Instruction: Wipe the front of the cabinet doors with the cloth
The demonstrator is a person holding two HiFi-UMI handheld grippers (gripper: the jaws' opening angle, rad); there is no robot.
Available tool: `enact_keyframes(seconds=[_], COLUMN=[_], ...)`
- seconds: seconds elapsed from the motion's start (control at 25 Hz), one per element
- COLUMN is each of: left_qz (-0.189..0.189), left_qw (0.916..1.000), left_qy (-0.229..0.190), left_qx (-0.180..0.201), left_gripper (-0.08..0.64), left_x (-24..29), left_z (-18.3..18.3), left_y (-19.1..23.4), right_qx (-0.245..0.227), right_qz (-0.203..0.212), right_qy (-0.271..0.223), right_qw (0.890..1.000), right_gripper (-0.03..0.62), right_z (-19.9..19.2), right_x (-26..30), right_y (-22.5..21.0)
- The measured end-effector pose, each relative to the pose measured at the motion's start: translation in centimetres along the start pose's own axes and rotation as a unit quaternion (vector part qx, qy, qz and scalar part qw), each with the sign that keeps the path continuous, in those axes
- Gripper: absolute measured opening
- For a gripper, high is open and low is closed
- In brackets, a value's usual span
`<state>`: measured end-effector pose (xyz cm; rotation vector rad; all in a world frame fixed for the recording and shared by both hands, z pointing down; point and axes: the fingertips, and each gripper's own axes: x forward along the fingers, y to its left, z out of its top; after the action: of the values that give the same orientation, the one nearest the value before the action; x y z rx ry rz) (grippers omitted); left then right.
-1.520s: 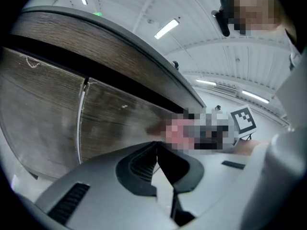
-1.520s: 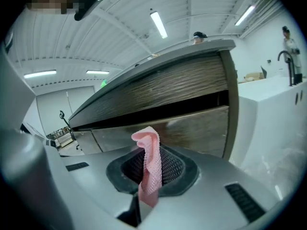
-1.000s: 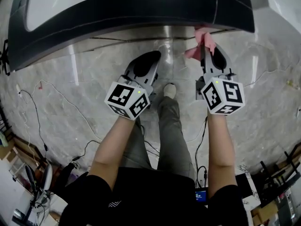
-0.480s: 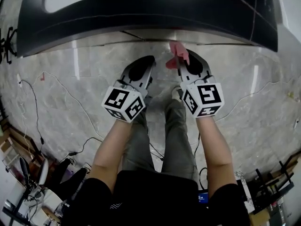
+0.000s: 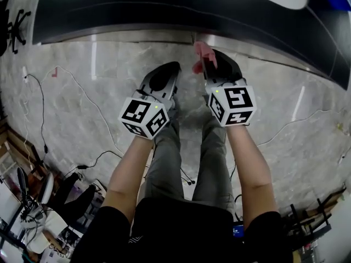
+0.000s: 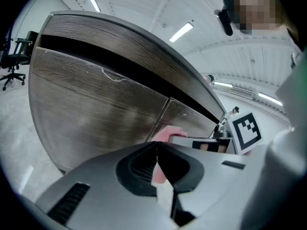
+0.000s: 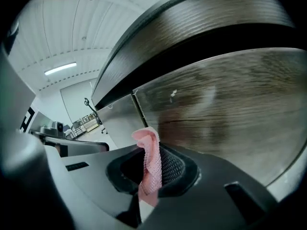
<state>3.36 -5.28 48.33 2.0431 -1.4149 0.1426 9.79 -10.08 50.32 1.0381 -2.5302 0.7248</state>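
My right gripper (image 5: pixel 211 64) is shut on a pink cloth (image 5: pixel 203 54), which sticks up out of its jaws (image 7: pixel 149 162). The gripper hangs low above the floor, a short way in front of the dark wood-grain cabinet doors (image 5: pixel 164 12). In the right gripper view the door fronts (image 7: pixel 230 104) fill the upper right, with a vertical seam (image 7: pixel 139 110) between two doors. My left gripper (image 5: pixel 164 76) is beside it on the left, shut with nothing between its jaws (image 6: pixel 157 150). The left gripper view shows the cabinet front (image 6: pixel 96 109) and the pink cloth (image 6: pixel 168 134) just past my jaws.
Pale marble floor (image 5: pixel 82 92) runs below the cabinet. Cables (image 5: pixel 41 114) trail across it at left, another cable (image 5: pixel 296 122) at right. An office chair (image 6: pixel 13 56) stands far left. The person's legs and shoe (image 5: pixel 181 141) are under the grippers. Clutter (image 5: pixel 33 207) lies lower left.
Both grippers have drifted left along the cabinet base, the right one farther, bringing the cloth with it. The cabinet edge now slants down to the right in the head view.
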Motion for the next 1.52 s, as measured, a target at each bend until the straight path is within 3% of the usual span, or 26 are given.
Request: enact_keyframes(seconds=[0.44,1.04,1.52], left_qz=[-0.008,-0.074,-0.094], left_qw=[1.0000,0.9965,0.9943], left_qy=[0.006,0.030,0.038], left_qx=[0.001,0.024,0.032], left_gripper=[0.009,0.009,0.009], left_x=[0.6,7.2,10.6], left_z=[-0.1,-2.3,-3.7], left_y=[0.4,-10.1,-14.6], right_qx=[0.017,0.049,0.068], right_qz=[-0.027,-0.095,-0.166], right_qy=[-0.004,-0.023,-0.036], right_qw=[0.999,0.994,0.983], right_gripper=[0.048,0.048,0.048], right_z=[0.4,-0.4,-1.4], right_x=[-0.5,-9.5,-15.7], right_y=[-2.3,-12.6,-21.2])
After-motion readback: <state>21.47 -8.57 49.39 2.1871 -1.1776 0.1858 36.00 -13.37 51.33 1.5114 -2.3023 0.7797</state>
